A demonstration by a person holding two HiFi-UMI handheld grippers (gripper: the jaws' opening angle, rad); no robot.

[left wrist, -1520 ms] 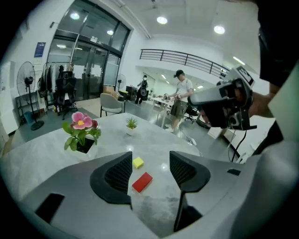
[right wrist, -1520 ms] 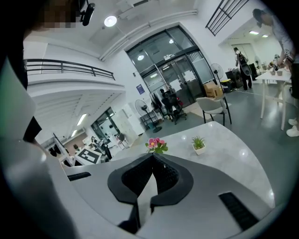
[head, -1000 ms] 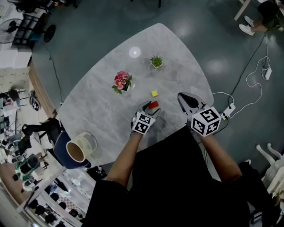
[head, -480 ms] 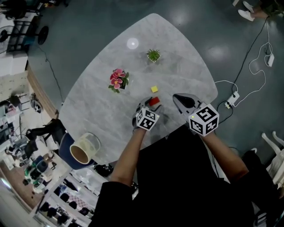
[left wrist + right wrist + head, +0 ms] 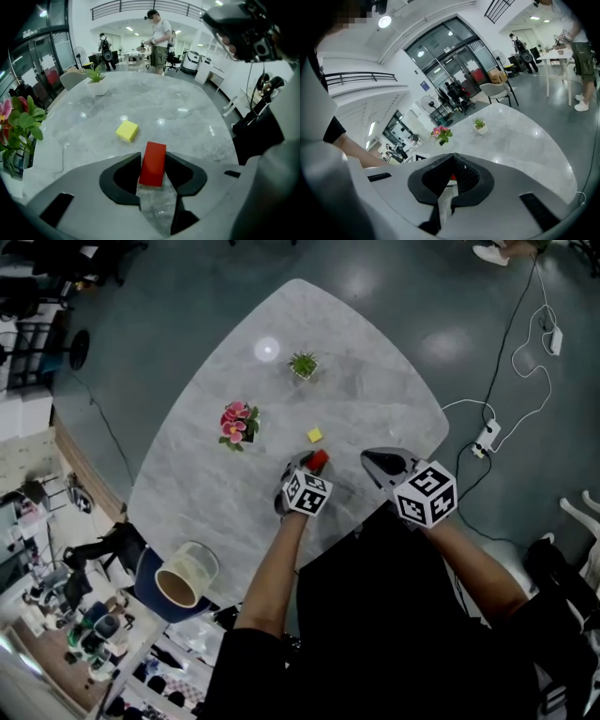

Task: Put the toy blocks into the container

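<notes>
A red block [image 5: 319,460] lies on the grey marble table [image 5: 375,399], near its front edge. My left gripper [image 5: 307,467] points steeply down over it. In the left gripper view the red block [image 5: 153,164] fills the gap of the left gripper [image 5: 153,161]. The jaws have just been closing and both pads now touch its long sides. A small yellow block [image 5: 315,435] [image 5: 127,131] rests just beyond. My right gripper [image 5: 371,463] [image 5: 452,157] hovers to the right, shut and empty. The container, a beige tub [image 5: 185,577], sits off the table at the lower left.
A pink flower pot [image 5: 234,423] and a small green plant [image 5: 302,364] stand further back on the table. The tub rests on a blue seat [image 5: 150,592]. Cables and a power strip [image 5: 487,437] lie on the floor to the right.
My left gripper has sunk onto the red block and its jaws have narrowed around it. The right gripper has drifted a little lower and towards the left one, still shut.
</notes>
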